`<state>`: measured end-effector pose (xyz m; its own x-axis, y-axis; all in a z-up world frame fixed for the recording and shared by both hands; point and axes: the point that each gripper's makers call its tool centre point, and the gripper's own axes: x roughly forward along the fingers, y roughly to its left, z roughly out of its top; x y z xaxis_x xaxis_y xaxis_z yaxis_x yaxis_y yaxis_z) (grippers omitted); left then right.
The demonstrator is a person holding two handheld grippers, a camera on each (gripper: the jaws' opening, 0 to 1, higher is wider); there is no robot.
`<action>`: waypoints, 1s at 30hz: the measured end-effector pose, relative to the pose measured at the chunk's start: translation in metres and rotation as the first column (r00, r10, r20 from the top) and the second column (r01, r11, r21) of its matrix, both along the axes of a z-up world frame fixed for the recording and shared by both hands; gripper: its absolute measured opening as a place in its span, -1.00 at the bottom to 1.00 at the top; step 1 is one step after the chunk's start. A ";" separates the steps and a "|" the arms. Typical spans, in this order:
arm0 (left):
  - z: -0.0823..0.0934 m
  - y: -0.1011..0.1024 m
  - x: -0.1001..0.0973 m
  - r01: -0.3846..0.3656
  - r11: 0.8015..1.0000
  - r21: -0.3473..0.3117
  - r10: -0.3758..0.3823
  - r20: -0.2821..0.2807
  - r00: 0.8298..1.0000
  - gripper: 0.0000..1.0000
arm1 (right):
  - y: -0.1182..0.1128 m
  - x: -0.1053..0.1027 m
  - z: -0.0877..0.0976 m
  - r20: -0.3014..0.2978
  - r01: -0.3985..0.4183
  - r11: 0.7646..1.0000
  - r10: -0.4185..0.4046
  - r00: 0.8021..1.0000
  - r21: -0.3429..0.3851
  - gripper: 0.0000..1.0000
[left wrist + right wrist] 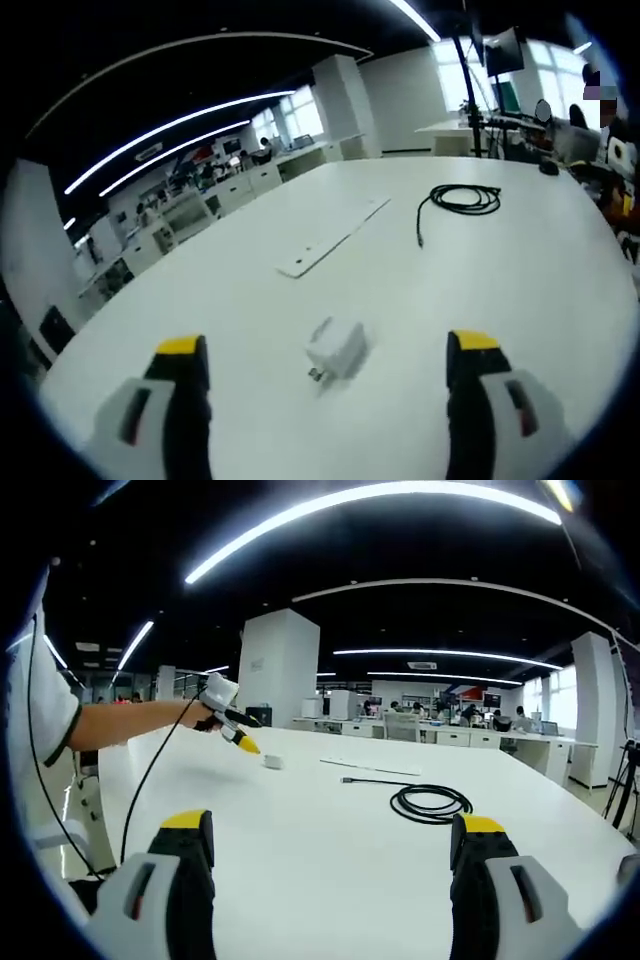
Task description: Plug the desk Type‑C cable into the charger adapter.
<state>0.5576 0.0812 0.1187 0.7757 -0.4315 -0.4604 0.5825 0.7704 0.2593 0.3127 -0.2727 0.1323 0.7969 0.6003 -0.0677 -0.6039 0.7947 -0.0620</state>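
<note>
White is pretty much everything on your counter (520,290): the small white cube-shaped charger adapter (336,352) sits loose on it, right between the spread yellow-tipped jaws of your left tool (328,352) but not touching either one. Its metal prongs point toward the camera. The black coiled Type-C cable (463,199) lies well apart from it, farther out, with one plug end trailing toward you. A flat white strip (333,237) lies between them. Your right tool (335,832) hangs over bare counter with jaws wide apart, gripping nothing, the cable coil (431,803) ahead of it. From that side you can see the left tool (232,730) reaching down just beside the adapter (272,762).
</note>
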 end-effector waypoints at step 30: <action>-0.029 -0.015 0.021 0.136 0.988 0.070 -0.128 -0.115 0.985 0.07 | -0.009 0.003 -0.003 -0.007 0.013 1.000 -0.013 1.000 -0.001 1.00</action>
<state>0.5786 0.0660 0.0892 0.6572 -0.4863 -0.5759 0.7059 0.6650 0.2440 0.3160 -0.2818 0.1296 0.8042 0.5897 -0.0740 -0.5939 0.8024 -0.0591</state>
